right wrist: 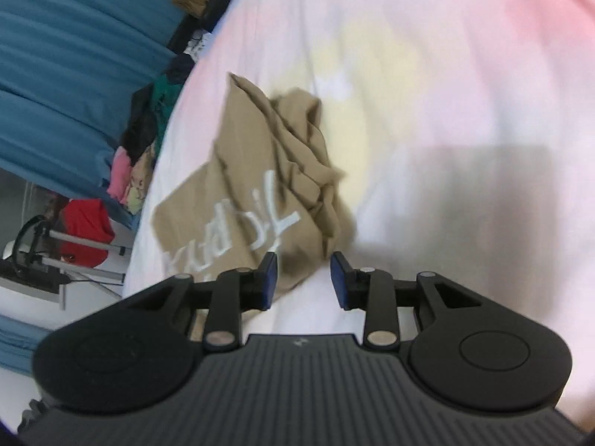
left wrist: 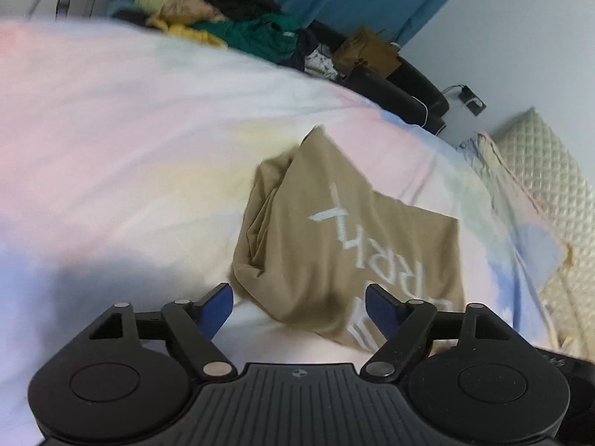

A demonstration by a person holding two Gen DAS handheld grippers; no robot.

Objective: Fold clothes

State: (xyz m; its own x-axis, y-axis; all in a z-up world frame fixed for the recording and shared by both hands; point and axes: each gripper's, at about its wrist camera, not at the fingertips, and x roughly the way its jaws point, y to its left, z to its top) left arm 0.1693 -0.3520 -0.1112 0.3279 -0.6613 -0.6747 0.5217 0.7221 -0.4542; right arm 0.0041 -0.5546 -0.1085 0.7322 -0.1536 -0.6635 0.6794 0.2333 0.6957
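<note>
A tan shirt with white lettering [left wrist: 334, 238] lies crumpled on the pastel bed sheet [left wrist: 130, 130]. My left gripper [left wrist: 299, 310] is open and empty, its blue pads spread wide just in front of the shirt's near edge. In the right wrist view the same tan shirt [right wrist: 256, 186] lies rumpled, with a bunched part toward its right side. My right gripper [right wrist: 303, 282] is open and empty, hovering by the shirt's near corner; its left pad overlaps the fabric in view, contact unclear.
A pile of mixed clothes [left wrist: 223, 11] sits along the far edge of the bed, also in the right wrist view [right wrist: 145, 141]. A blue curtain [right wrist: 74, 55] hangs behind it. A quilted cream headboard [left wrist: 550, 186] stands at the right. A metal rack [right wrist: 55, 260] stands beside the bed.
</note>
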